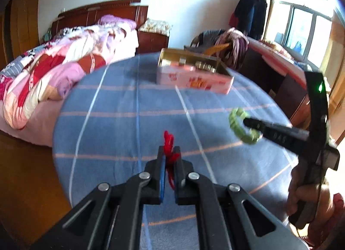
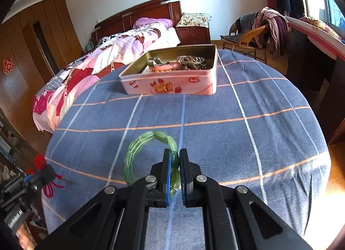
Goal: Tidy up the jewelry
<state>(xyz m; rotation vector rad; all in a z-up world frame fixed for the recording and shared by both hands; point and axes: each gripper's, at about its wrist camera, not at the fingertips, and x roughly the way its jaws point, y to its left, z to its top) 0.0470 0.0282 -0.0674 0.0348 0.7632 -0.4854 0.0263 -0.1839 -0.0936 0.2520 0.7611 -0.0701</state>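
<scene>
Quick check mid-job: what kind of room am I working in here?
Almost certainly a home bedroom. There is a bed with a patchwork quilt and wooden headboard, a nightstand beside it, and clothes draped over a wicker chair. The work surface is a table under a blue checked cloth.

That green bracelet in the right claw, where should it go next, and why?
Probably forward to the tin and over its rim. The right claw is shut on the bracelet above the blue cloth, and the open tin ahead already holds other jewelry, so it looks like the place for it.
</scene>
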